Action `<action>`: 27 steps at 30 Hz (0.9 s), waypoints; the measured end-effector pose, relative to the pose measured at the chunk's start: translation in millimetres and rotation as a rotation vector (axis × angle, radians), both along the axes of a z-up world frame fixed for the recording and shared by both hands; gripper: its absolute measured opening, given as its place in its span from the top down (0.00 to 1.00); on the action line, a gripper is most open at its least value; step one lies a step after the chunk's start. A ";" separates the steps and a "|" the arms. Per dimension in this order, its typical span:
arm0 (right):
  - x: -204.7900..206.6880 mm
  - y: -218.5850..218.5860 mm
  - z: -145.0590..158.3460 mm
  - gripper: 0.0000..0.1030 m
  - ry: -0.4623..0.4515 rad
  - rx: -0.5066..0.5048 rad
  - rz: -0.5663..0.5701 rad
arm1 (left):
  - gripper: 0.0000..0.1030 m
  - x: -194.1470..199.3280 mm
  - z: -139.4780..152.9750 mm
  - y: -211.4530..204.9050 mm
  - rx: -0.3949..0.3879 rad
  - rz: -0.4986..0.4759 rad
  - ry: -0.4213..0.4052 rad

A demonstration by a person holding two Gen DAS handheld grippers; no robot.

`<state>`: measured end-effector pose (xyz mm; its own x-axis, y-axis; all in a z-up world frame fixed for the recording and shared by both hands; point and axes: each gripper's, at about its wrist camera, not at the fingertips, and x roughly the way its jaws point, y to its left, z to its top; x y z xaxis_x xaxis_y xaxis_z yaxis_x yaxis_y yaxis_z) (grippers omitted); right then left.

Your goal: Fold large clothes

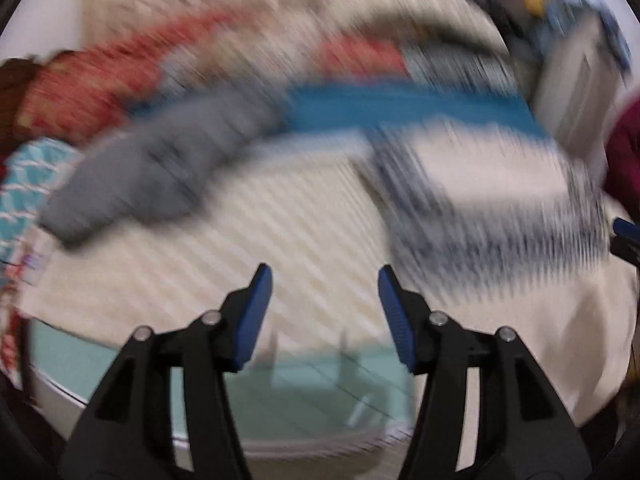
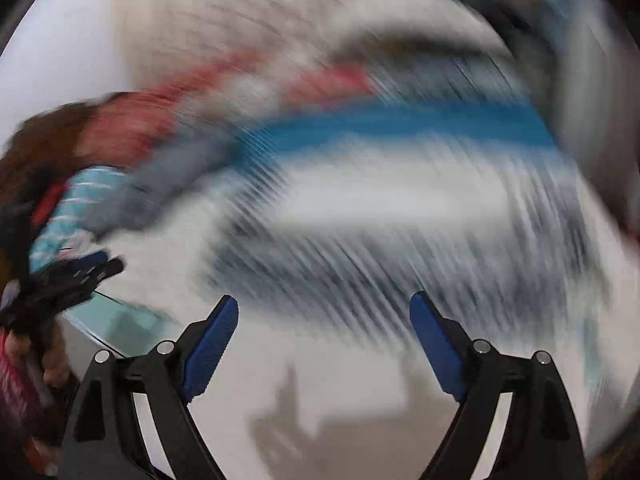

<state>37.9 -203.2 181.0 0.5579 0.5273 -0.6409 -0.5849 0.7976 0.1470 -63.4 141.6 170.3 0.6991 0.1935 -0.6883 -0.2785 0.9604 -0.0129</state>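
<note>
Both views are smeared by motion blur. A folded white garment with dark stripes (image 1: 492, 192) lies on the cream bed cover (image 1: 280, 240), with a blue cloth (image 1: 408, 108) behind it and a grey garment (image 1: 160, 164) to its left. My left gripper (image 1: 325, 276) hangs above the cover, open, nothing between its blue pads. In the right wrist view the striped garment (image 2: 380, 232) and the blue cloth (image 2: 400, 128) lie ahead. My right gripper (image 2: 324, 304) is open and empty above the cover. My left gripper (image 2: 102, 264) shows at that view's left edge.
A row of clothes runs along the back: red patterned fabric (image 1: 80, 84), a teal patterned cloth (image 1: 28, 184), a maroon item (image 1: 624, 152). A pale green surface (image 1: 300, 392) sits below the bed's edge. A person's hand (image 2: 36, 356) holds the left gripper's handle.
</note>
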 end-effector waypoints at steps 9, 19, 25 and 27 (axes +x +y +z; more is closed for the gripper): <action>-29.5 -26.0 5.1 0.28 -0.049 -0.030 -0.075 | 0.48 -27.0 28.6 26.2 -0.033 0.081 -0.072; -40.7 -134.1 -53.4 0.28 0.153 0.054 -0.299 | 0.48 -9.6 -75.9 -67.0 -0.230 -0.077 0.120; -36.9 -167.4 -76.8 0.32 0.242 0.151 -0.360 | 0.48 1.4 -89.8 -109.4 -0.155 -0.186 0.162; -34.3 -162.1 -73.2 0.32 0.226 0.153 -0.340 | 0.48 5.1 -97.8 -108.8 -0.169 -0.180 0.189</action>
